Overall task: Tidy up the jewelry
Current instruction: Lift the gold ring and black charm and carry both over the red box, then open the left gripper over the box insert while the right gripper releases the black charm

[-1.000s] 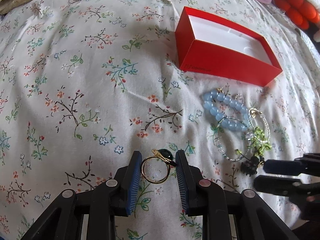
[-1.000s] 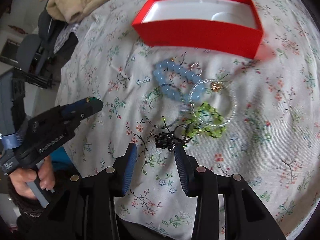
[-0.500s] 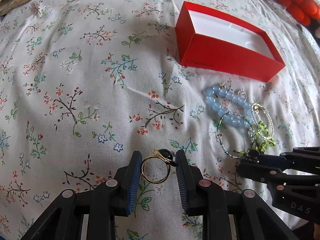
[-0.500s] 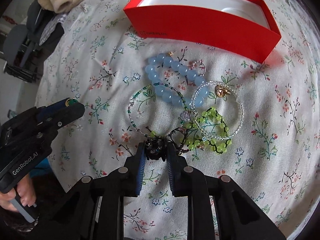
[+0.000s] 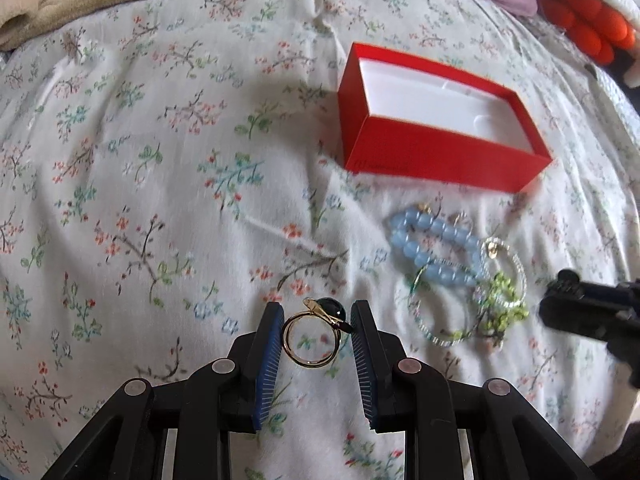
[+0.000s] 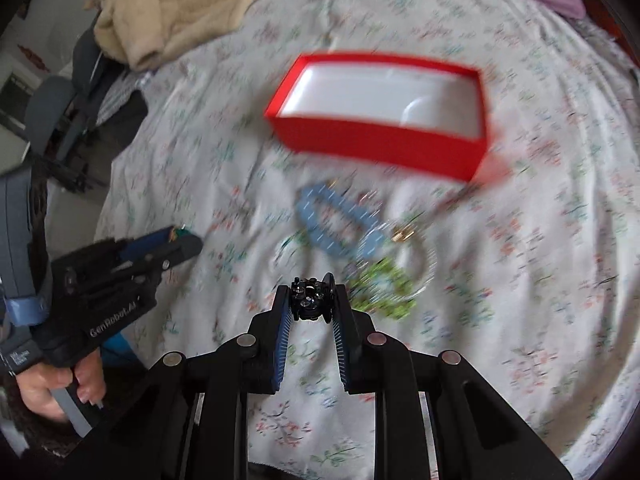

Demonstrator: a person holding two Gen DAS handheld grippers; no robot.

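Floral bedsheet (image 5: pixel 160 200) fills both views, beige blanket (image 6: pixel 168 12) in the upper left of the right wrist frame. Red box (image 5: pixel 436 120) sits open, upper right of centre in the left wrist view, white liner bare. Below it, right of centre, the jewelry pile: blue bead bracelet (image 5: pixel 436 246) overlapping a clear bead bracelet (image 5: pixel 516 276), a thin bead hoop (image 5: pixel 440 308) and a green bead piece (image 5: pixel 504 308); blurred in the right wrist view. Left gripper (image 5: pixel 316 336) at bottom centre, fingers narrowed and pinching a gold ring (image 5: pixel 310 336) with a dark green stone, held upright off the sheet. Right gripper (image 6: pixel 310 300) at bottom centre of its own view, tips clamped on a small black beaded piece (image 6: pixel 310 298), lifted clear of the pile
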